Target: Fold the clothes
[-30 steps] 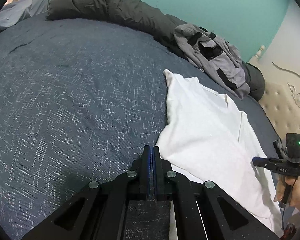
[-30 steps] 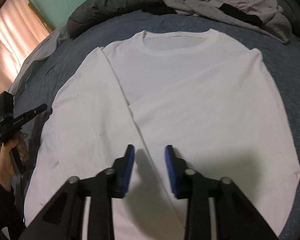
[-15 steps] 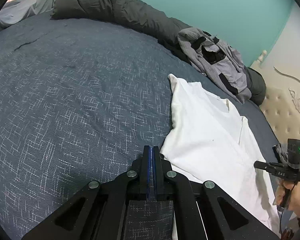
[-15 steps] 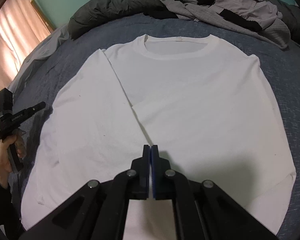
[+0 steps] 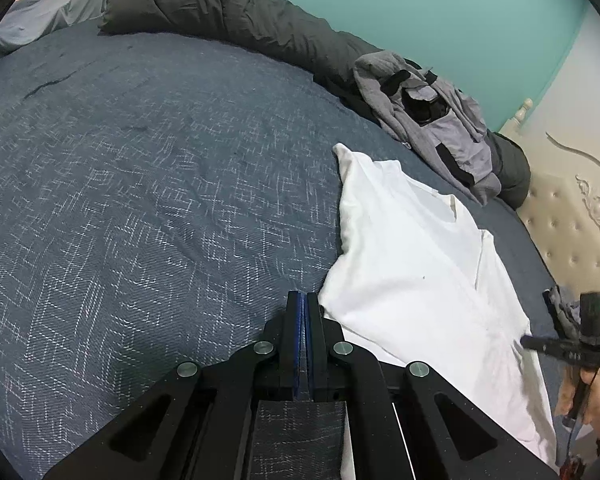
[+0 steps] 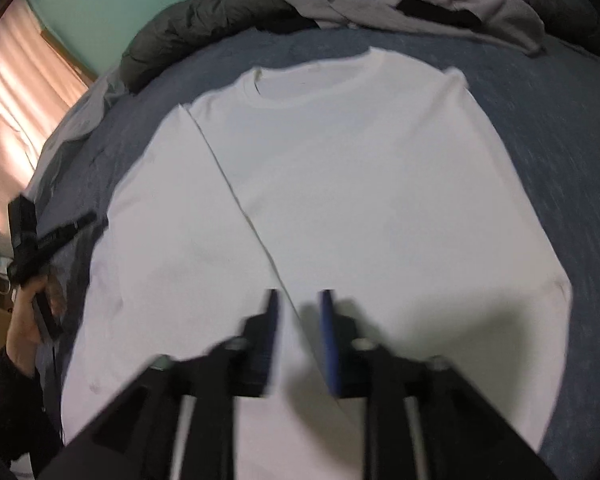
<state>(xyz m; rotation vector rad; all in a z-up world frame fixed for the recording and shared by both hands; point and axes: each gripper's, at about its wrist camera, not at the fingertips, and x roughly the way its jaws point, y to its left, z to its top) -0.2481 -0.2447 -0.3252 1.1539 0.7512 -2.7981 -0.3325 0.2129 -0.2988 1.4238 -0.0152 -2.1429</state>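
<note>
A white T-shirt (image 6: 360, 200) lies flat on the blue bed cover, neck hole at the far end, its left side folded inward along a diagonal edge. It also shows in the left wrist view (image 5: 412, 264), to the right. My right gripper (image 6: 299, 300) is open, hovering just above the shirt's lower middle, straddling the fold edge. My left gripper (image 5: 303, 300) is shut and empty, over the bed cover beside the shirt's left edge.
A grey jacket (image 5: 432, 120) and a dark rolled duvet (image 5: 228, 12) lie along the far edge of the bed (image 5: 140, 184). A padded headboard (image 5: 572, 232) stands at the right. A curtained window (image 6: 16, 120) is at the left.
My right gripper shut half a second ago and has now opened again, and it moved a little over the shirt. My left gripper stayed shut and drifted slightly away from the shirt.
</note>
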